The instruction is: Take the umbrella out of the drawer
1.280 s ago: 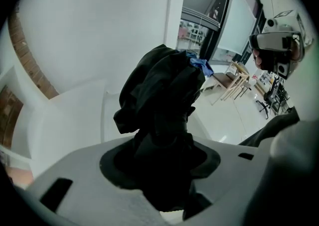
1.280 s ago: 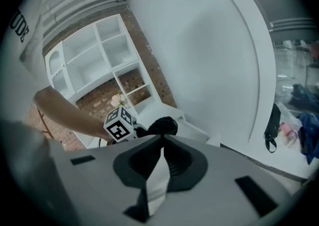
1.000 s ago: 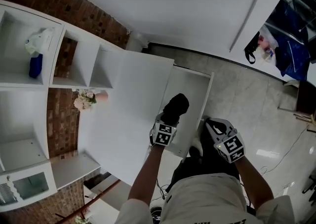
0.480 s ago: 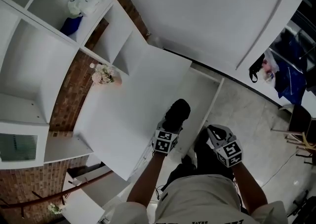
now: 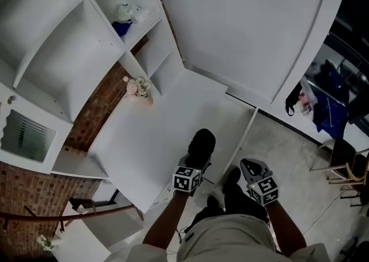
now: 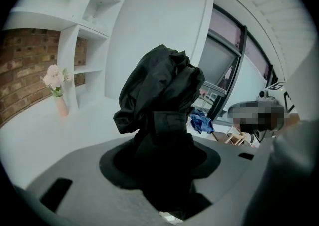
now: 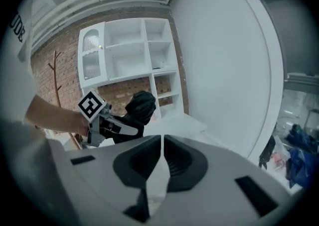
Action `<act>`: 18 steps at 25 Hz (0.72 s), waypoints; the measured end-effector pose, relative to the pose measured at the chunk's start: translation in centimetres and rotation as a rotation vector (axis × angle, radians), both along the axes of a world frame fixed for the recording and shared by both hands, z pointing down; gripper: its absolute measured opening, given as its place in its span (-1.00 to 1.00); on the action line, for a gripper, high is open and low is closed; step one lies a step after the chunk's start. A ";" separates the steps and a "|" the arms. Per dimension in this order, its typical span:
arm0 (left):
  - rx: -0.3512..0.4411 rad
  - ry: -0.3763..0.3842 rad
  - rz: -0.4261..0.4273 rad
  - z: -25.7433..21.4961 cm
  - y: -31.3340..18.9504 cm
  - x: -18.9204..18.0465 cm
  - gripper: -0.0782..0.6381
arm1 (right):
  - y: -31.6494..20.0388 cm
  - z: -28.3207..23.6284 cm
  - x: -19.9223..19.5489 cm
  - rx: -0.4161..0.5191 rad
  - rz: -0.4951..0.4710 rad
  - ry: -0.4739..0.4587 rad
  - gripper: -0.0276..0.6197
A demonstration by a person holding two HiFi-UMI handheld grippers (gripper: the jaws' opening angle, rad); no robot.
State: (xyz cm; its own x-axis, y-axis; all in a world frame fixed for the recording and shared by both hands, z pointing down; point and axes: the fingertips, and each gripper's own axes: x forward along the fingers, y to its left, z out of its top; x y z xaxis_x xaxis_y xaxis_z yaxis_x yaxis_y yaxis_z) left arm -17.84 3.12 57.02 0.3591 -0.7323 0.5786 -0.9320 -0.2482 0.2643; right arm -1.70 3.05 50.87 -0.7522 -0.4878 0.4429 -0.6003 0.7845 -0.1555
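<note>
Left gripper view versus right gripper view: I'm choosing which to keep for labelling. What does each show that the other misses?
Only the left gripper view: the left hand-held gripper clamped on the black umbrella, and the pink flowers in a vase.
Only the right gripper view: the right hand-held gripper with its jaws shut together on nothing, the left one's marker cube, and a glass-fronted cabinet door.
Both: the umbrella, the white shelves and the brick wall.
</note>
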 end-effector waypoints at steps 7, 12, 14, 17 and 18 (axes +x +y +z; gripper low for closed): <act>0.049 0.052 -0.004 -2.7 4.2 0.0 -0.16 | 4.4 -2.7 2.7 0.058 0.076 0.032 -0.81; 0.067 0.103 0.006 -3.9 6.0 0.6 -0.16 | 6.8 -4.1 5.0 0.086 0.141 0.049 -0.81; 0.075 0.119 0.006 -4.6 6.8 1.3 -0.16 | 7.4 -4.6 6.1 0.101 0.156 0.049 -0.81; 0.090 0.134 -0.003 -5.8 7.8 2.5 -0.16 | 7.6 -5.4 8.0 0.113 0.177 0.032 -0.81; 0.098 0.141 -0.007 -6.3 8.1 2.9 -0.16 | 7.4 -5.7 8.6 0.114 0.189 0.017 -0.81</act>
